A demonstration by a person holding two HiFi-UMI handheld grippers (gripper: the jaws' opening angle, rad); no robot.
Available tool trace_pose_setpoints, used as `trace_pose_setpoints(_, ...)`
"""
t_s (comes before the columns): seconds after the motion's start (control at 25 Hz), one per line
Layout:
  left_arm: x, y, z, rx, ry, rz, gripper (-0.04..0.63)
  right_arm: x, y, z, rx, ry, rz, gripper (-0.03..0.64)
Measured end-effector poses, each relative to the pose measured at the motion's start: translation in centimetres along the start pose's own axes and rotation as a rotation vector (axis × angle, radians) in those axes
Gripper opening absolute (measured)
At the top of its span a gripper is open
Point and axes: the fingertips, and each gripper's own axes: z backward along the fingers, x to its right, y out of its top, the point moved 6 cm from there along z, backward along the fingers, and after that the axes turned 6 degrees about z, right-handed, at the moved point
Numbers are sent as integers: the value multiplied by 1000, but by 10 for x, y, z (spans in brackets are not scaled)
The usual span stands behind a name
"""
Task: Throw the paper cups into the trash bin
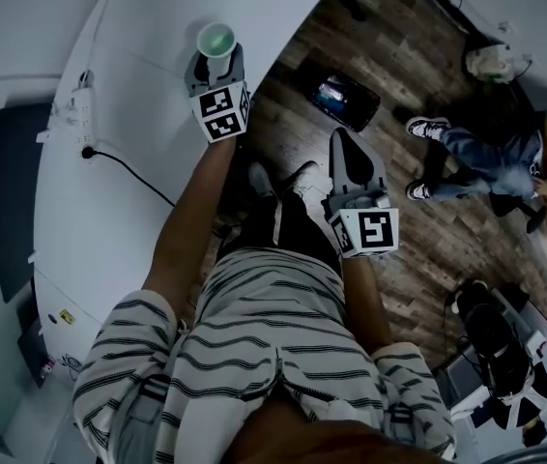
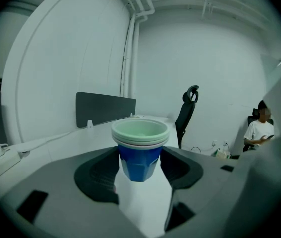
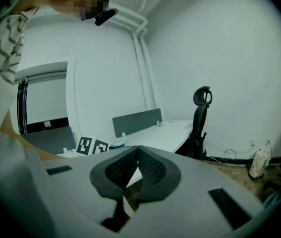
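Note:
A stack of paper cups (image 2: 140, 150), blue outside and pale green inside, hangs upright between the pads of my left gripper (image 2: 140, 158), lifted off the white desk. In the head view the same cups (image 1: 215, 39) show from above at the tip of the left gripper (image 1: 215, 56), over the desk's edge. My right gripper (image 1: 345, 145) is over the wooden floor with its jaws shut and nothing between them; in its own view the right gripper (image 3: 138, 156) has its tips touching. A dark bin-like container (image 1: 344, 101) stands on the floor just beyond the right gripper.
The curved white desk (image 1: 129, 162) carries a power strip (image 1: 78, 114) with a black cable. A grey divider panel (image 2: 105, 108) and a black office chair (image 2: 186, 114) stand further along. A seated person (image 1: 491, 158) is at the right, with bags and gear on the floor.

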Motion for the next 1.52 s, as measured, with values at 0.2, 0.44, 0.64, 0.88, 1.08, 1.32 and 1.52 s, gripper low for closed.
trace_pose_setpoints(0.2, 12, -4, 13, 2, -18, -22, 278, 1, 1, 14, 13, -9, 2, 17)
trace_pose_setpoints(0.44, 27, -6, 34, 19, -36, -38, 276, 4, 0, 34, 26, -33, -3, 17)
trace_pose_setpoints(0.64, 39, -13, 48, 24, -45, -55, 273, 14, 2, 48, 38, -54, 1, 17)
trace_pose_setpoints(0.88, 70, 16, 63, 89, -64, -108, 272, 21, -1, 64, 44, -79, -15, 17)
trace_pose_setpoints(1.08, 98, 39, 68, 130, -111, -114, 272, 26, 4, 71, 66, -91, -15, 17)
trace_pose_setpoints(1.32, 123, 49, 82, 141, -157, -98, 272, 36, 14, 84, 92, -124, -9, 17)
trace_pose_setpoints(1.52, 144, 58, 93, 139, -200, -94, 272, 46, 19, 98, 112, -165, -7, 17)
